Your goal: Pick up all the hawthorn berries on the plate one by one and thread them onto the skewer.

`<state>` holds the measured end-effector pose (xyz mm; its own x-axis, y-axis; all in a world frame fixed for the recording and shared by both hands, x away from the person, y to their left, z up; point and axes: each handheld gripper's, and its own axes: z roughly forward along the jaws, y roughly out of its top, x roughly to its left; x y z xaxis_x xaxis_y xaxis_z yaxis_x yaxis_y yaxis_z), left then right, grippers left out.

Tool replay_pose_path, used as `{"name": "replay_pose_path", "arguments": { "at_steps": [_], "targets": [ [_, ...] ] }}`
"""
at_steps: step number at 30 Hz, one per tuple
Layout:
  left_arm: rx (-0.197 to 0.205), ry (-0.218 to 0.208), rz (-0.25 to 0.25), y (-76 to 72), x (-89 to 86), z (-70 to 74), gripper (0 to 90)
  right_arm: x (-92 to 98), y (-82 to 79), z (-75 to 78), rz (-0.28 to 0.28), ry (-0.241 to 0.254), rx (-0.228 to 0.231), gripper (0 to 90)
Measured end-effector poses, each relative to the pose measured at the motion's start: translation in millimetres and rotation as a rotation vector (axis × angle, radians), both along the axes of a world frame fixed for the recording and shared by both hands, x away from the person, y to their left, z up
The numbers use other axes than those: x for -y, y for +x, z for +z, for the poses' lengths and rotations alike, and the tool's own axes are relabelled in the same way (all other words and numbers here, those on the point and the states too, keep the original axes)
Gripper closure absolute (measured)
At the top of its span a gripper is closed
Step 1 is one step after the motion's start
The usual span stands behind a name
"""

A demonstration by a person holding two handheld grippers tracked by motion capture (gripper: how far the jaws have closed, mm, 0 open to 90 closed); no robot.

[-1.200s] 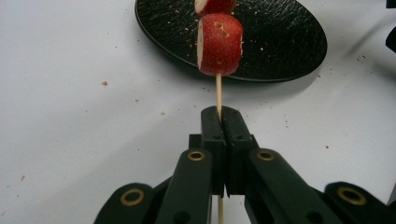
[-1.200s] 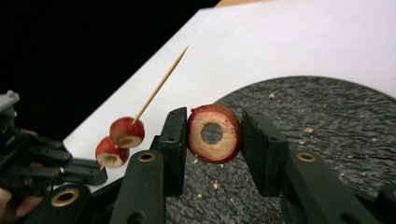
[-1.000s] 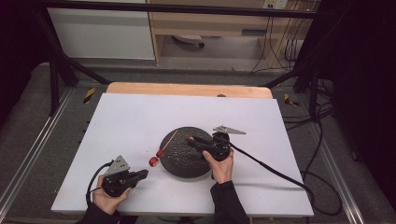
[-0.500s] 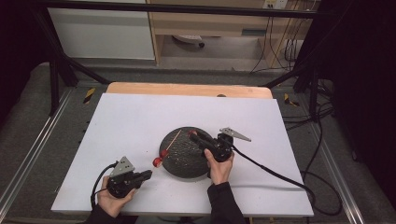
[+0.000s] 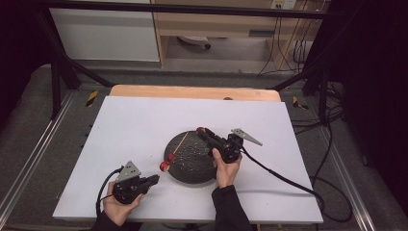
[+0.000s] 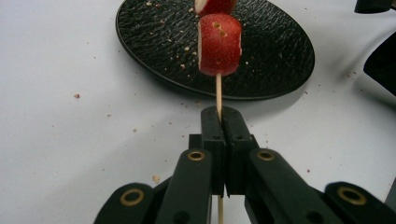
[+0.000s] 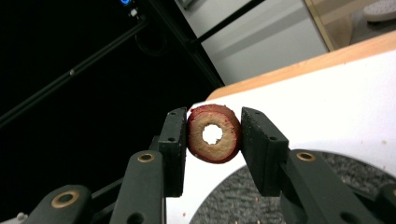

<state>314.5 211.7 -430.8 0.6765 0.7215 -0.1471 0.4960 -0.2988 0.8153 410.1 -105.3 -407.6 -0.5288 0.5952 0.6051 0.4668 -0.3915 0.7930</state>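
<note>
since the earlier frames the right gripper (image 5: 201, 131) has lifted its slice a little up and away from the middle of the plate (image 5: 192, 174), and the skewer (image 5: 177, 147) has swung slightly, its bare end now lying further across the plate; the left gripper (image 5: 155, 179) has barely shifted.

the work in hand looks like threading fruit onto a stick. the ring slice (image 7: 214, 133), red-skinned with a pale face and a hole through its middle, sits clamped between the right gripper's (image 7: 212, 140) pads, its open hole facing the camera. the skewer (image 6: 218, 91) is pinched in the left gripper's (image 6: 225, 122) fully closed jaws near its lower end, and it already carries one red chunk (image 6: 220, 43) with a second piece (image 6: 215, 5) just above it, both hanging over the near rim of the dark textured plate (image 6: 275, 56).

in the high view the slice is held above the far right part of the plate, close to the skewer's bare tip but apart from it. so i judge this to be the lining-up step before the next piece goes on.

the next move calls for bringing the hole onto the tip, with the slice's face turned square to the stick, then sliding it down towards the threaded chunks. the stick is thin and held low, so it may flex or wander. crumbs dot the white table (image 5: 120, 130) around the plate.
</note>
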Motion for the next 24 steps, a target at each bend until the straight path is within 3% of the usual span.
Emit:
{"name": "replay_pose_path", "arguments": {
  "at_steps": [7, 24],
  "targets": [
    [0.009, -0.008, -0.008, -0.8, 10.4, 5.9, 88.8, 4.5, 3.9, 7.3, -0.019, 0.05, 0.021, 62.7],
    [0.013, -0.041, -0.034, 0.0, 36.4, 12.1, 88.8, 7.6, 7.1, 11.7, -0.046, 0.112, 0.048, 62.7]
  ]
}}
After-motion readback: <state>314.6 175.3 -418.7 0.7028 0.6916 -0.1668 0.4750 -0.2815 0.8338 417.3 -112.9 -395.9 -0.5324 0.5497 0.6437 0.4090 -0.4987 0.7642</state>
